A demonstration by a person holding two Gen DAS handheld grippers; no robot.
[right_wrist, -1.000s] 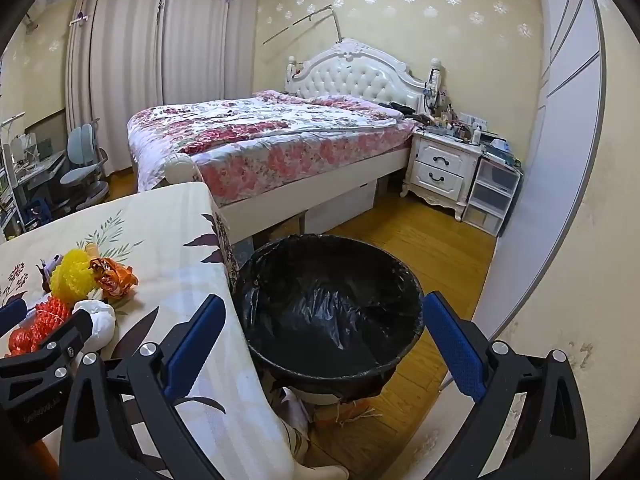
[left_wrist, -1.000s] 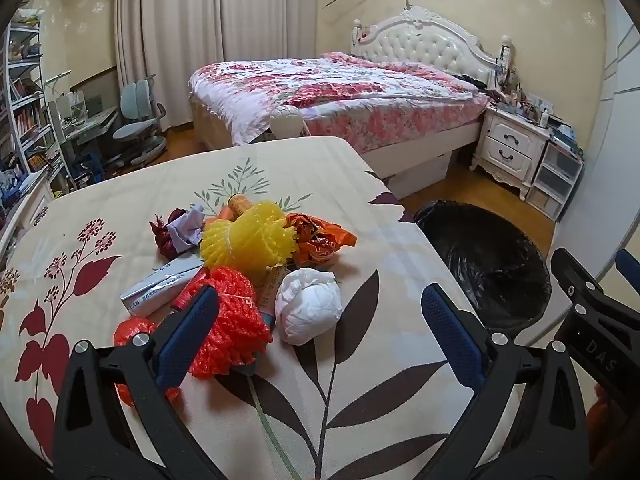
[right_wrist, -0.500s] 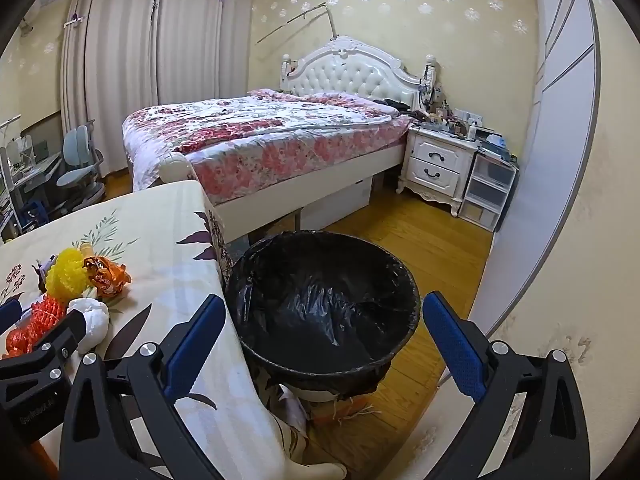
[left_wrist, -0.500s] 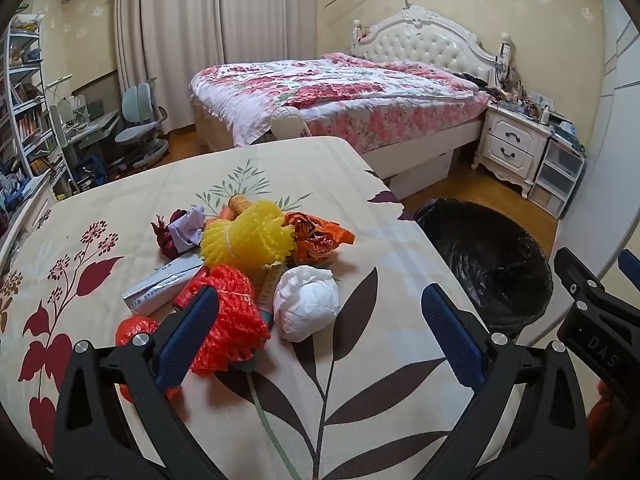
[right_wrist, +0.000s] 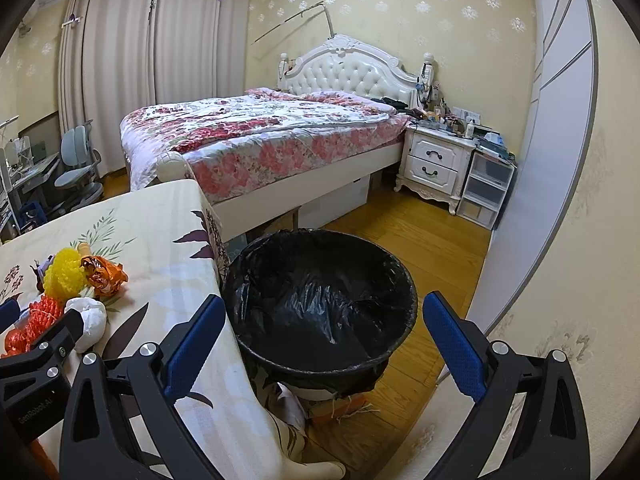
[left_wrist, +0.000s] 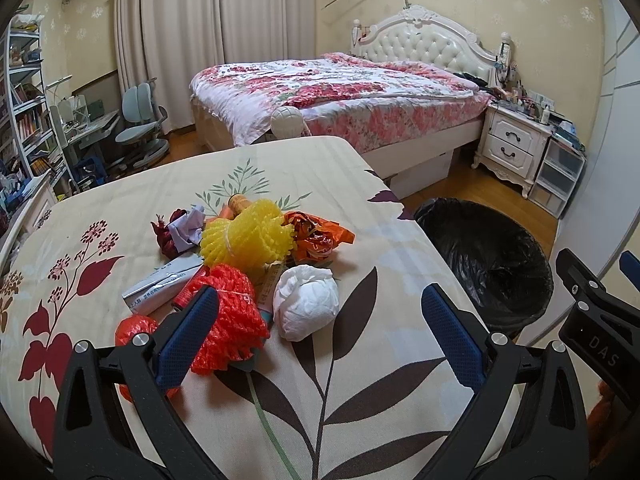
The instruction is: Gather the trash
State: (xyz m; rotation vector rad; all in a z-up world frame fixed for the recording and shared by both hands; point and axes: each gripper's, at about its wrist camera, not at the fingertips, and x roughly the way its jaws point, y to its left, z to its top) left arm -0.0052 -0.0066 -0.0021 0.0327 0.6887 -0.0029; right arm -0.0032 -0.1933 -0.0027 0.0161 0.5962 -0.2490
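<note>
Nothing binned yet: trash pile (left_wrist: 244, 264) is sitting whole on worktop (left_wrist: 360, 392); bin (right_wrist: 320, 300) looking empty. Left claw (left_wrist: 316, 332) and right claw (right_wrist: 324, 340) both gaping, holding nothing.

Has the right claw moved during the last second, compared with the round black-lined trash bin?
Yes. The right claw moved slightly; the round black-lined trash bin sits a little higher between its fingers.

A home bedroom is shown: a floral-quilted bed (left_wrist: 340, 92) with tufted headboard (right_wrist: 352, 74), a nightstand (right_wrist: 436, 162), and drawn curtains (right_wrist: 160, 60) at the far wall.
</note>
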